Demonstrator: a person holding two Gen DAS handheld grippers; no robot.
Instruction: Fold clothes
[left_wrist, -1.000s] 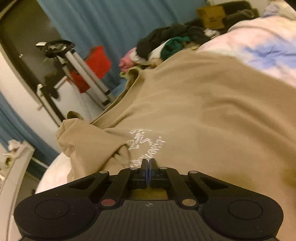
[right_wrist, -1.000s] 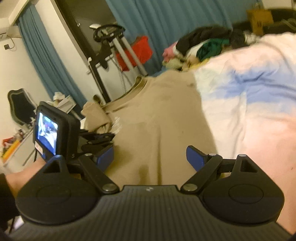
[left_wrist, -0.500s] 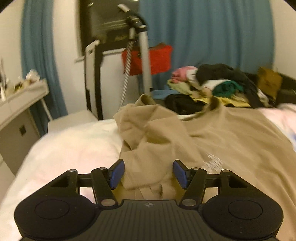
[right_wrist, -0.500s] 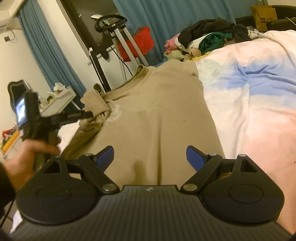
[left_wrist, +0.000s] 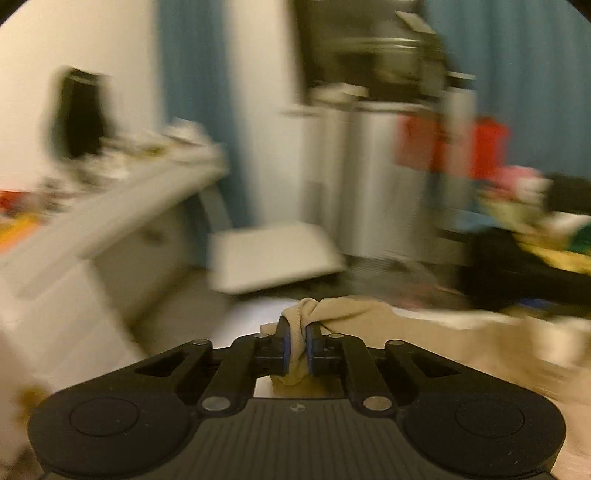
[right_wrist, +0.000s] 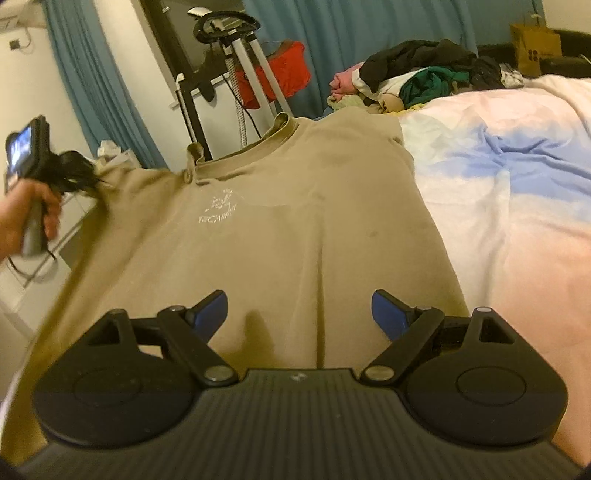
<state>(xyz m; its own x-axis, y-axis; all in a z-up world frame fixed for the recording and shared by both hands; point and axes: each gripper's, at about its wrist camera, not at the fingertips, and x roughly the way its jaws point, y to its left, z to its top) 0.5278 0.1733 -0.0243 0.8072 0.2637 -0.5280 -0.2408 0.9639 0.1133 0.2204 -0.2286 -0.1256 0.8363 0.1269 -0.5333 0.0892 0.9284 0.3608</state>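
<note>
Now left claw (left_wrist: 294, 343) clamped on sleeve end of beige sweatshirt (right_wrist: 295, 229), spread front-up on bed (right_wrist: 517, 206). Right claw (right_wrist: 299, 312) wide, empty, above hem. Risk: thin pinch slipping under sideways pull, sleeve dropping, body bunching.

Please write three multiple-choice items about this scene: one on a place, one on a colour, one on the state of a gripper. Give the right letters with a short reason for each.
1. Where does the beige cotton T-shirt with a white chest print lie?
A. on the bed with the pink and blue cover
B. on a chair
C. on the floor

2. What colour are the pads on the fingers of the right gripper?
A. red
B. blue
C. green

3. What is the state of the left gripper?
A. open and free
B. shut on nothing
C. shut on the shirt's sleeve

Answers: 1 A, the shirt spreads flat beside the cover. 2 B, both pads show blue. 3 C, beige cloth bunches between its closed fingers.
</note>
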